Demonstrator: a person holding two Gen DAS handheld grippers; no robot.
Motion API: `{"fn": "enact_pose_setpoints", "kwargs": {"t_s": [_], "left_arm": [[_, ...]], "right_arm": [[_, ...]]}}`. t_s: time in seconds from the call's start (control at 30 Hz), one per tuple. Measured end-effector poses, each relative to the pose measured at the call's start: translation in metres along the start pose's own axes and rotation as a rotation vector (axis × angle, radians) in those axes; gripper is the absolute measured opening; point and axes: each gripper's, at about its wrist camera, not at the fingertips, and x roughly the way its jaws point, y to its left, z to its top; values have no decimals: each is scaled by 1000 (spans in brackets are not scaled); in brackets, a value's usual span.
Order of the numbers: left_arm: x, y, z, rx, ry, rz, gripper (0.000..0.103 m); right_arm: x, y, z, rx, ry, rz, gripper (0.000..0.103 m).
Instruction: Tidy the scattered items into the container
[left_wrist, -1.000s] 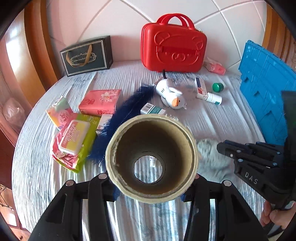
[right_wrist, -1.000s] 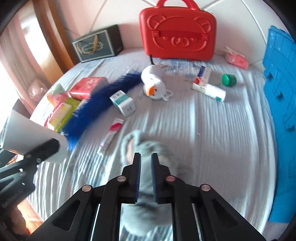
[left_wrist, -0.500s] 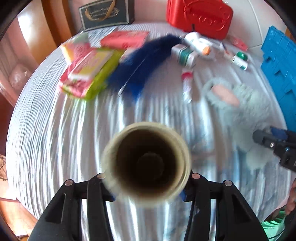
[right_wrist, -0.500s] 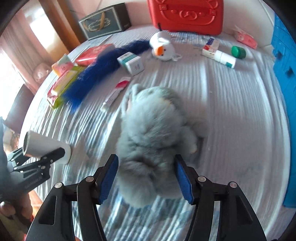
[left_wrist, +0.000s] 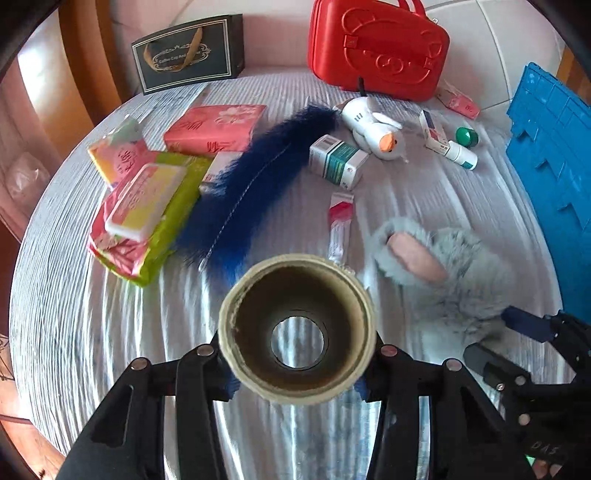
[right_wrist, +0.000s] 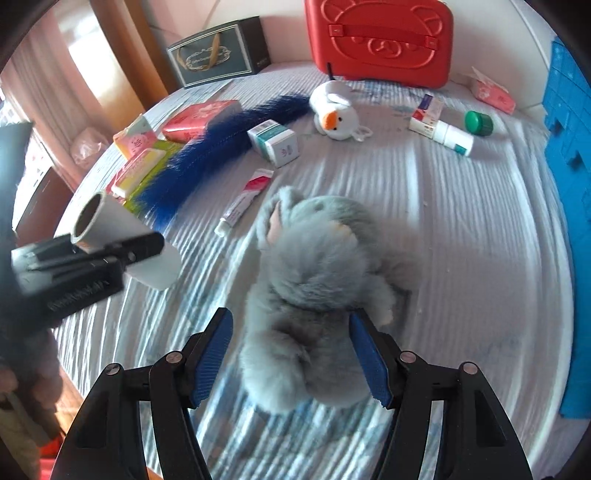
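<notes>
Gripping a cardboard roll (left_wrist: 295, 328) at lower centre, the left tool (left_wrist: 295, 373) has its jaws closing on it. The right tool (right_wrist: 291, 354), jaws opening, straddles a grey plush toy (right_wrist: 314, 295) lying on the striped surface (right_wrist: 461, 240) without pressing it. Beyond lie a tube (right_wrist: 245, 195), blue feather (left_wrist: 251, 184) and, at far right, the blue container (left_wrist: 554, 155).

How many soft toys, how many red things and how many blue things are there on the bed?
Soft toys: 2, the grey plush and the white duck.
Red: 1, the suitcase.
Blue: 2, the feather and the crate.
Total: 5.
</notes>
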Motion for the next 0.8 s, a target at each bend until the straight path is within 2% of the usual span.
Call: {"fn": "enact_pose_setpoints", "kwargs": {"t_s": [0.07, 0.2, 0.33, 0.5, 0.6, 0.8], "left_arm": [[-14, -1, 4, 8, -36, 8, 69], [-38, 18, 2, -24, -76, 2, 69], [-30, 35, -7, -50, -41, 20, 69], [-33, 43, -16, -91, -33, -20, 68], [-30, 33, -11, -70, -27, -32, 68], [-25, 0, -24, 55, 26, -77, 68]], "right_arm": [[-2, -6, 1, 17, -4, -8, 71], [-3, -15, 3, 44, -14, -7, 72], [-4, -15, 4, 53, -27, -20, 72], [-10, -8, 15, 25, -60, -19, 67], [-6, -10, 22, 32, -42, -38, 68], [11, -16, 19, 44, 23, -50, 68]]}}
